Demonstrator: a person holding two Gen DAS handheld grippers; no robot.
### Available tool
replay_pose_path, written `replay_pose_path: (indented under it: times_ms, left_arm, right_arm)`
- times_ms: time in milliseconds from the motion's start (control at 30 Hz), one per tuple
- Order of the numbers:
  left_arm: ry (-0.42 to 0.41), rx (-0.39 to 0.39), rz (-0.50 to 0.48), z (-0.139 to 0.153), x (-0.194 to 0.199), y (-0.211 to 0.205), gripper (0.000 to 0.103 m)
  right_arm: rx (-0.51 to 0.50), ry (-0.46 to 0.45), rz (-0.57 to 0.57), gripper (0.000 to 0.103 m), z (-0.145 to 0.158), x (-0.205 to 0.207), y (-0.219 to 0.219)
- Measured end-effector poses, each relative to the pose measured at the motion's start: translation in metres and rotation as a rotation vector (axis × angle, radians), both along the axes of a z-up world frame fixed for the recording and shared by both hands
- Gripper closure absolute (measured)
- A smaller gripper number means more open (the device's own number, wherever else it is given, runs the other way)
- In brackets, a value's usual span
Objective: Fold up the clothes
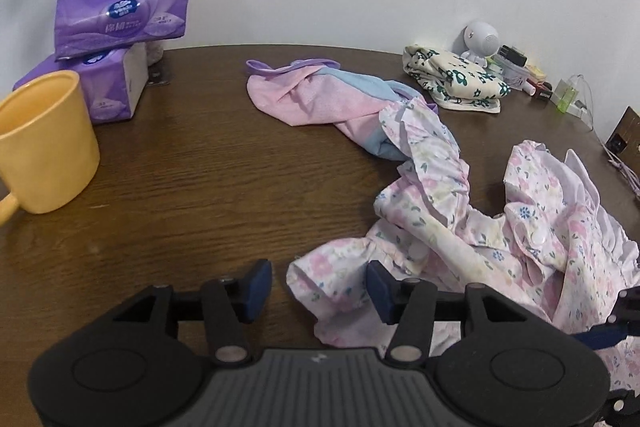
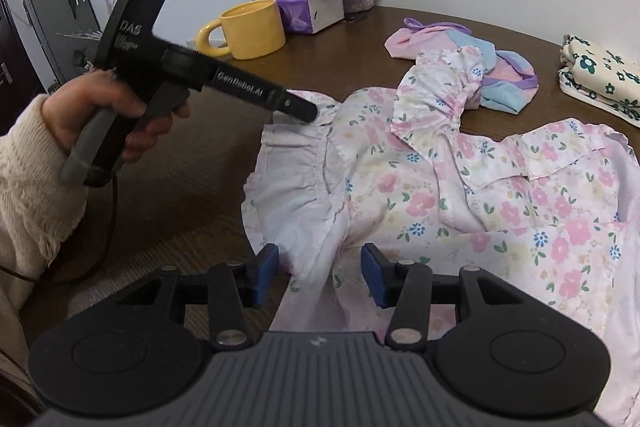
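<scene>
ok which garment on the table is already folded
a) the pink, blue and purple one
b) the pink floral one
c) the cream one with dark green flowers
c: the cream garment with dark green flowers lies in a neat stack at the back of the table, while the pink floral garment and the pink, blue and purple one lie crumpled.

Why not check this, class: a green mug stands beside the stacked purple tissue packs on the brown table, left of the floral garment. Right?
Not quite. The mug is yellow, as the left wrist view shows. It does stand beside the purple tissue packs on the brown table, left of the floral garment.
</scene>
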State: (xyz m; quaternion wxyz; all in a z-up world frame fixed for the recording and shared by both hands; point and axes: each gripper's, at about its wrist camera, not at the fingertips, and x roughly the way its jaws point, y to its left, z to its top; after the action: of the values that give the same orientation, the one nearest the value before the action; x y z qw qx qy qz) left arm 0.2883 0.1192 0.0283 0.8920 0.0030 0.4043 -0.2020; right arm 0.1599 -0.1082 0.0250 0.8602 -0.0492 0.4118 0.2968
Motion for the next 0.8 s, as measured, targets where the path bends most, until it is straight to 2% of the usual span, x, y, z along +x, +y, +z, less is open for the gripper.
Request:
replay_pose_path:
  times_ms: [100,133,167,200,233,267,400,600,800]
  left_arm:
    - [0.003,-0.003,-0.01,0.0,0.004,-0.001,0.055]
    - [0.004,-0.002,-0.013,0.0,0.005,-0.002,0.06]
    - [0.007,0.002,-0.02,0.0,0.005,-0.003,0.072]
    - [0.01,0.007,-0.027,0.0,0.005,-0.004,0.079]
    - [0.013,0.012,-0.034,0.0,0.006,-0.006,0.094]
    - [0.018,0.015,-0.042,0.0,0.005,-0.007,0.098]
    - [-0.031,0.061,-0.038,0.006,-0.008,-0.009,0.1]
    - [-0.089,0.091,0.031,0.016,-0.039,0.012,0.101]
    - [-0.11,0.115,0.104,0.021,-0.09,0.039,0.101]
  right_arm:
    - [-0.011,0.016,-0.002,0.063,-0.001,0.003,0.002]
    - [-0.015,0.022,-0.002,0.065,-0.001,0.004,0.003]
    - [-0.019,0.03,-0.001,0.071,0.0,0.005,0.003]
    - [-0.021,0.035,0.002,0.078,0.0,0.007,0.003]
    - [-0.023,0.039,0.006,0.081,0.001,0.008,0.004]
    - [-0.028,0.039,0.011,0.086,0.001,0.01,0.005]
    - [-0.036,0.022,0.022,0.094,0.004,0.01,0.008]
    - [-0.035,0.008,0.051,0.097,0.006,0.009,0.01]
    - [-0.032,0.019,0.118,0.097,0.005,0.008,0.015]
